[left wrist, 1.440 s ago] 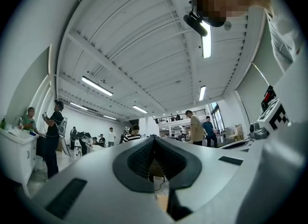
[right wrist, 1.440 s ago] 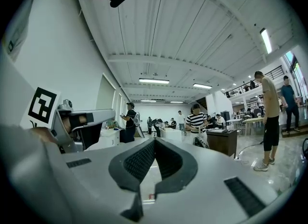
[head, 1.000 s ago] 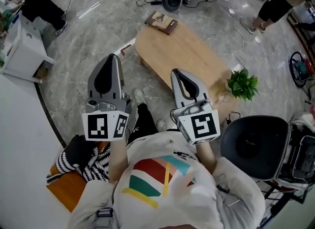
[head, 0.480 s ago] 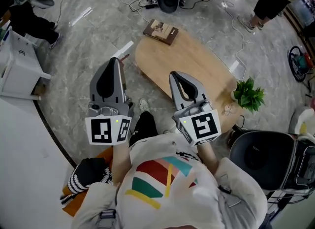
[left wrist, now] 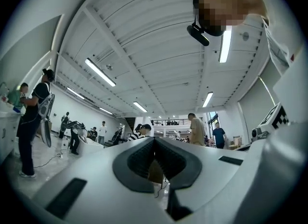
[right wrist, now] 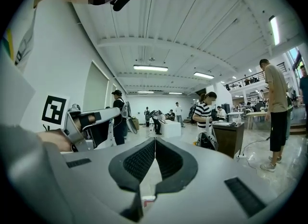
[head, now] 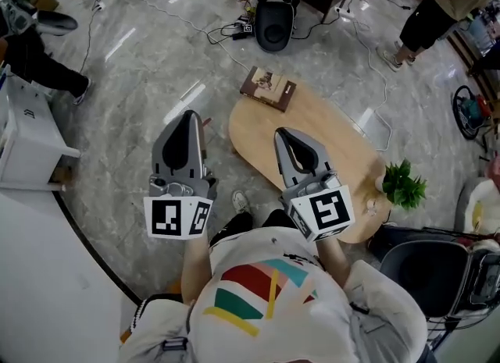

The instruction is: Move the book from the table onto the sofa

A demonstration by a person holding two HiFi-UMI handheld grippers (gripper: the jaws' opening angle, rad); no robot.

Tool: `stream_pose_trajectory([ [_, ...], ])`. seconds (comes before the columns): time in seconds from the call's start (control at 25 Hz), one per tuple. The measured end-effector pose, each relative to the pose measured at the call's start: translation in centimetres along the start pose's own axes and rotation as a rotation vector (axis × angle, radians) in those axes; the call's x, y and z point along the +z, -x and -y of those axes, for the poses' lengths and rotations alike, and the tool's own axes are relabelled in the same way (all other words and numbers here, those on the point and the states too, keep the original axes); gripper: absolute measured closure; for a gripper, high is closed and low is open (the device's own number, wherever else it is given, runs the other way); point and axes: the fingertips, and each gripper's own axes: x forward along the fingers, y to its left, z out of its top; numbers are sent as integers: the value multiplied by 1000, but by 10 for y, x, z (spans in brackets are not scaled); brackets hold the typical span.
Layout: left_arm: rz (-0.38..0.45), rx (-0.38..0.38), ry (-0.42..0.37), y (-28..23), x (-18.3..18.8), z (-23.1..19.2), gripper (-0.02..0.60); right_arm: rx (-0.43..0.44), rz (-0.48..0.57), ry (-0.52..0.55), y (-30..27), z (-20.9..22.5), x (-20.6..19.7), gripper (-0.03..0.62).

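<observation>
Currently, book [head: 268,88] on table's [head: 337,129] far tip, well apart; 12 o'clock from right gripper [head: 286,132], 1 o'clock from left gripper [head: 187,114]; right probably nearer; both pressed together, empty.

**Inspector:** Illumination?

**Assessor:** Bright and even. Ceiling strip lights [left wrist: 100,72] run overhead. They throw white glare streaks on the polished floor [head: 148,65], far left in the head view. Shadows are soft and short.

**Inspector:** Image faults?

**Assessor:** Both gripper views bow strongly, with black corners. The left gripper [left wrist: 155,140] and right gripper [right wrist: 155,141] are soft close to the lens, and the background is sharper. The head view is crisp, with its edges curved.
</observation>
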Motion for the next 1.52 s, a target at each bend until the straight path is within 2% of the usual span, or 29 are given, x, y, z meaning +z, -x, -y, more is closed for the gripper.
stream_pose_trajectory([
  [0.16, -44, -4, 48, -22, -29, -29, 574, -21, -47, -40, -25, 6, -14, 580],
  [0.4, -112, -71, 81, -66, -70, -28, 574, -45, -103, -61, -61, 40, -36, 580],
  [0.68, -111, -127, -4, -148, -68, -23, 574, 5, -36, -77, -130, 93, -22, 580],
  [0.84, -92, -197, -91, -205, -57, -13, 574, 7, 42, -118, -161, 136, -14, 580],
  [0.92, -101, -219, -107, -229, -63, -11, 574, -4, 80, -134, -172, 157, -10, 580],
  [1.2, -173, -231, -73, -283, -119, -15, 574, -37, 81, -152, -201, 210, -16, 580],
  [1.36, -176, -257, -66, -311, -165, -35, 574, -57, 109, -183, -228, 229, -44, 580],
  [1.52, -260, -295, -11, -336, -217, -57, 574, -104, 71, -254, -260, 244, -78, 580],
])
